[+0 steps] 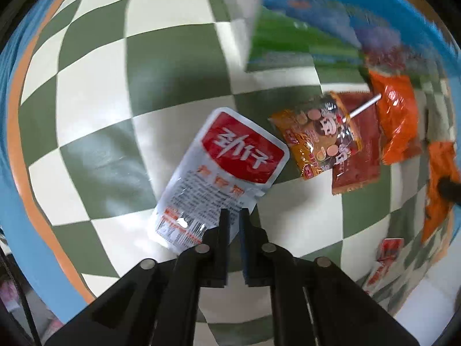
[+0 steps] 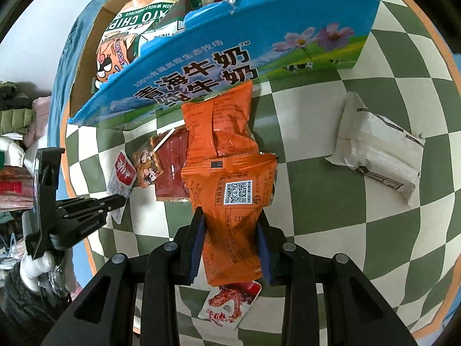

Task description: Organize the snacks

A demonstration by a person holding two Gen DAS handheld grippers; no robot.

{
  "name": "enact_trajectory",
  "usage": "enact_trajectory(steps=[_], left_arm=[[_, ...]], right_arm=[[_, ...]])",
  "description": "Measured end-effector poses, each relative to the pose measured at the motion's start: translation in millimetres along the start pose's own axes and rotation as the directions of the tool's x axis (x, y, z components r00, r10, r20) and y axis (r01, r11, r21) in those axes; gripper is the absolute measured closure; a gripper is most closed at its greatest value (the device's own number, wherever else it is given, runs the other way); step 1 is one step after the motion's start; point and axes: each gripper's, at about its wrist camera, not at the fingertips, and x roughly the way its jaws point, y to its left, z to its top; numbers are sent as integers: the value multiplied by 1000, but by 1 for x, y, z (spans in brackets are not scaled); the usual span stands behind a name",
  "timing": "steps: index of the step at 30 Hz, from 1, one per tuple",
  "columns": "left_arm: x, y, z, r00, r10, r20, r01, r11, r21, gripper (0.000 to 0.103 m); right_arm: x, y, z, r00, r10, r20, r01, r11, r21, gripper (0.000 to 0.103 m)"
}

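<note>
Right tool (image 2: 230, 230) grips orange packet (image 2: 230, 201); left tool (image 1: 234, 216) pinches silver pouch (image 1: 219, 173).

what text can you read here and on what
"劲仔": white pouch, in the left gripper
"青海牛奶", "纯牛奶": blue box
"TO CHIP": chip bag, partly hidden
QR code, small print unreadable: orange packet, in the right gripper
Print on the white wrapper: too small

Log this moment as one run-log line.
left claw: shut on silver pouch | right claw: around orange packet | milk box: partly filled
</note>
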Motion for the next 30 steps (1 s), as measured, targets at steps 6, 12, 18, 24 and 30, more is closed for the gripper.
enact_trajectory(steps=[6,12,18,24,30], left_arm=[[-4,58,12,1000,1,16,0,998,-57,48],[18,76,33,998,-34,-53,32,998,-49,40],[26,58,30,975,-197,-106,199,980,7,40],[17,62,27,971,-221,-88,222,975,-2,40],[-2,31,41,997,23,-78,-24,1000,-4,34]], right_arm=[[3,0,-4,1000,17,-13,-17,1000,5,68],[11,9,-3,999,50,-17,-50,999,11,68],[13,15,-4,998,65,-25,-64,998,10,68],[15,7,-2,998,51,-33,-51,999,18,68],[22,-5,-6,998,38,-48,-36,999,38,68]])
